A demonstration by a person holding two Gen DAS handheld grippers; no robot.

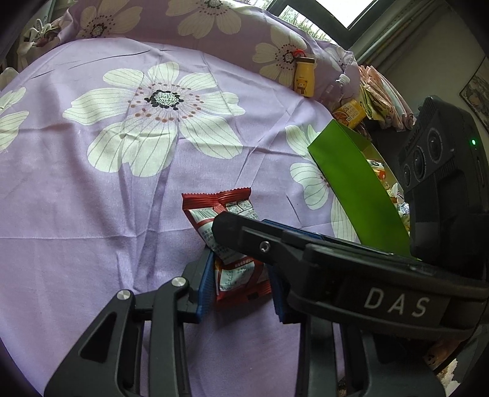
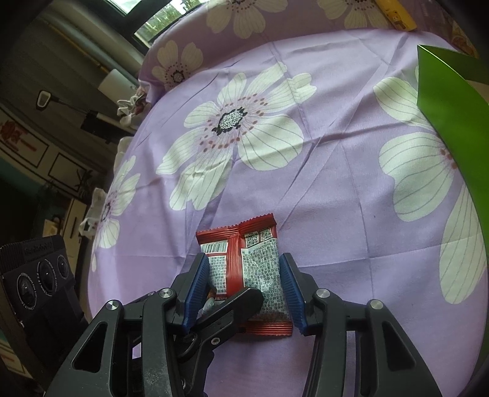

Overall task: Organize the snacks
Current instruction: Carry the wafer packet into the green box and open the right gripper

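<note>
— Now, item one?
— First packet [image 1: 238, 284], red, count one. It lies on the sheet [image 1: 91, 198] and my left gripper [image 1: 241, 268] is clamped on it, blue pads [image 1: 204, 281] pinching it from both sides so the wrapper buckles.

— Item two?
— Second packet [image 2: 259, 274], red with a white printed back, count one. It lies just beyond the first, seam side up, with its long axis running straight away from my right gripper [image 2: 244, 259]. The pads sit against its two long edges, so I take it as gripped across the short width. My two grippers cross here, and a left finger [image 2: 232, 308] lies over its near corner.

— Where do they go?
— Box [image 1: 348, 183], green, count one, open and already holding snacks. It stands to the right of both packets, well apart from them in the right wrist view. I judge my right hand to be the nearer one, so the second packet should travel first, up and rightward over the box wall.

— Anything else?
— Yellow bottle [image 1: 304, 78], count one, against the pillow [image 1: 229, 27]. More snacks are piled past the box, too jumbled to count.
</note>
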